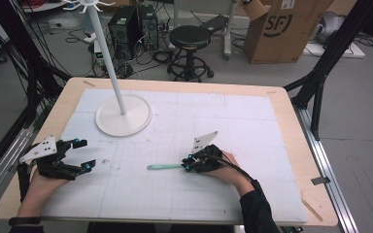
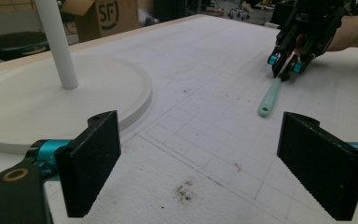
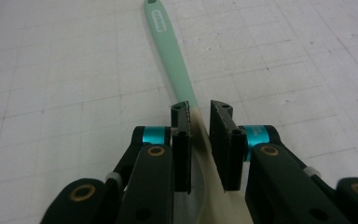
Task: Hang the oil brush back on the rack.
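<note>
A utensil (image 1: 165, 166) with a mint-green handle lies flat on the white gridded mat (image 1: 223, 126), handle pointing left. My right gripper (image 1: 187, 167) is low on the mat at its right end, shut on the utensil. In the right gripper view the pads clamp the utensil (image 3: 168, 42) where green turns to cream, inside the right gripper (image 3: 199, 121). My left gripper (image 1: 86, 154) rests near the mat's left edge, open and holding nothing. Its wide-apart pads frame bare mat in the left gripper view (image 2: 207, 163), with the right gripper (image 2: 286, 65) and utensil (image 2: 270, 98) farther off.
A white stand with a round base (image 1: 124, 116) and tall pole (image 1: 104, 53) sits at the mat's back left. Wooden table rim (image 1: 291, 141) borders the mat. Beyond the table stand a black stool (image 1: 189, 36), a cardboard box (image 1: 281, 29) and a computer tower (image 1: 126, 26).
</note>
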